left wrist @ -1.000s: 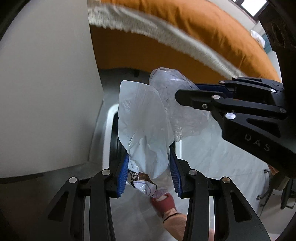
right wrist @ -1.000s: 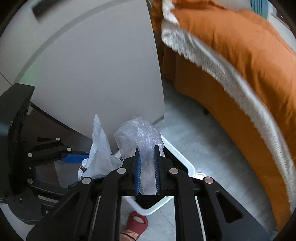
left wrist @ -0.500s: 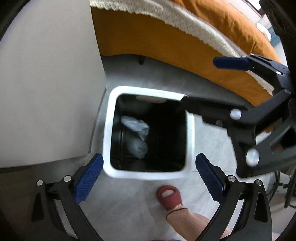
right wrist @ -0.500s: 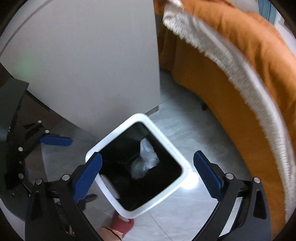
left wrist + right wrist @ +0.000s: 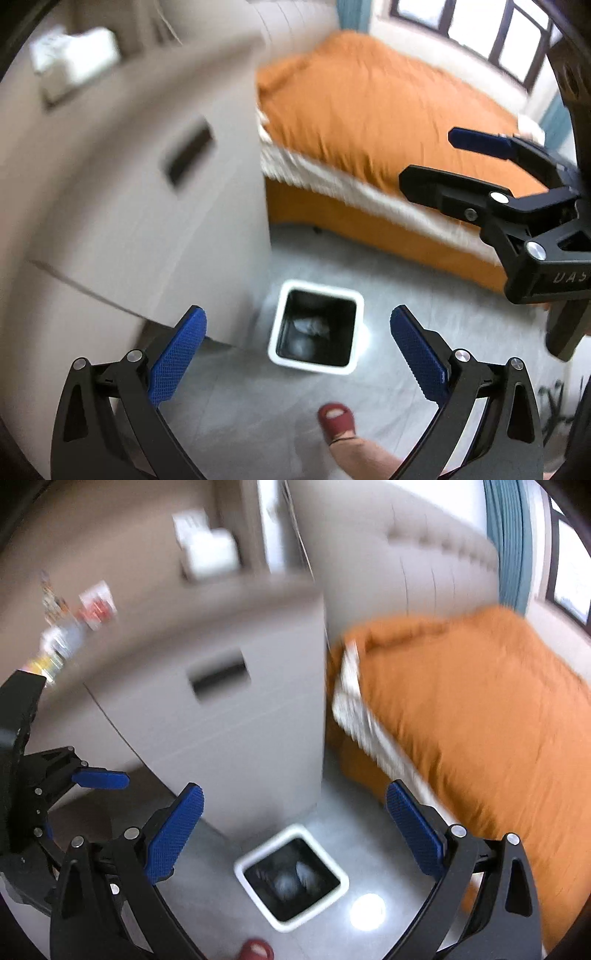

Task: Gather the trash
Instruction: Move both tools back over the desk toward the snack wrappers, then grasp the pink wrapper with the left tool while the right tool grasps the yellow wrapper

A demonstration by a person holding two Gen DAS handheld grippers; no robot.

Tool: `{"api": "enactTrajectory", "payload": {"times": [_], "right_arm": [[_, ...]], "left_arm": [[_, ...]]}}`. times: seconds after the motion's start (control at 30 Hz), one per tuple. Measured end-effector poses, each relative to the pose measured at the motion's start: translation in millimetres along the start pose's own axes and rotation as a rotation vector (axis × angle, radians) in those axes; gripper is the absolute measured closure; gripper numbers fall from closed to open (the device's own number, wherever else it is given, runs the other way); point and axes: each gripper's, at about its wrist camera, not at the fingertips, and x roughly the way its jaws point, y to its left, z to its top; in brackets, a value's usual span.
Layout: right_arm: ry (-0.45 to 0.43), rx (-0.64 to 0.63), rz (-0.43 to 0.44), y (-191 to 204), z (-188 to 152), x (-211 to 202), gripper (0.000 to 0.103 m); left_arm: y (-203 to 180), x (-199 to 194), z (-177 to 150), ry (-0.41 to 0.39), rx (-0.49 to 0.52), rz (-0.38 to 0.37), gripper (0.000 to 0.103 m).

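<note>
- Both tools are up and away from the bin [image 5: 317, 330] now, which sits much lower and smaller in both views than half a second ago, down on the grey floor beside the grey cabinet [image 5: 147, 206].
- The left gripper [image 5: 297, 350] is spread wide with nothing between its blue pads [image 5: 177, 354].
- The right gripper [image 5: 293, 832] is just as wide and just as bare; a second ago each one pinched a clear plastic wrapper.
- That trash [image 5: 310, 326] lies at the bottom of the bin as pale crumpled shapes against the black liner.
- The views are smeared, so the lift is quick.
- My read: this drop is done, and the hands are free for the next piece.
- Blurred items [image 5: 74, 616] sit on the cabinet top, far left; I cannot tell what they are.
- The orange bed [image 5: 480, 720] fills the right side, and a red slipper [image 5: 336, 421] shows near the bin.
</note>
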Motion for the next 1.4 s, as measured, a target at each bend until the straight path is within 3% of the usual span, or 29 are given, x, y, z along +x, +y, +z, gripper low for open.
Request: {"api": "enactTrajectory", "payload": {"times": [0.2, 0.3, 0.4, 0.53, 0.6, 0.73, 0.93, 1.07, 1.4], "right_arm": [[-0.175, -0.071, 0.075, 45, 62, -53, 0.005], [-0.219, -0.112, 0.117, 74, 81, -61, 0.005], [-0.248, -0.156, 0.156, 111, 98, -63, 0.005], [-0.262, -0.209, 0.189, 166, 111, -62, 0.005], [-0.25, -0.223, 0.214, 193, 117, -56, 0.005], [-0.218, -0.221, 0.23, 245, 128, -37, 0.005], [-0.135, -0.193, 0.205, 311, 132, 2, 0.005], [-0.07, -0.188, 0.158, 343, 128, 30, 0.005], [0.099, -0.125, 0.027, 360, 109, 94, 0.004]], "left_arm": [[38, -103, 5, -0.151, -0.102, 0.121, 0.005], [59, -139, -6, -0.172, -0.148, 0.162, 0.005], [87, -166, -22, -0.203, -0.155, 0.229, 0.005], [130, -194, -38, -0.215, -0.212, 0.263, 0.005], [158, -207, -51, -0.222, -0.242, 0.261, 0.005], [207, -235, -74, -0.268, -0.245, 0.343, 0.005], [286, -253, -92, -0.284, -0.277, 0.321, 0.005], [338, -242, -100, -0.27, -0.29, 0.26, 0.005], [382, -185, -98, -0.186, -0.232, 0.171, 0.005]]}}
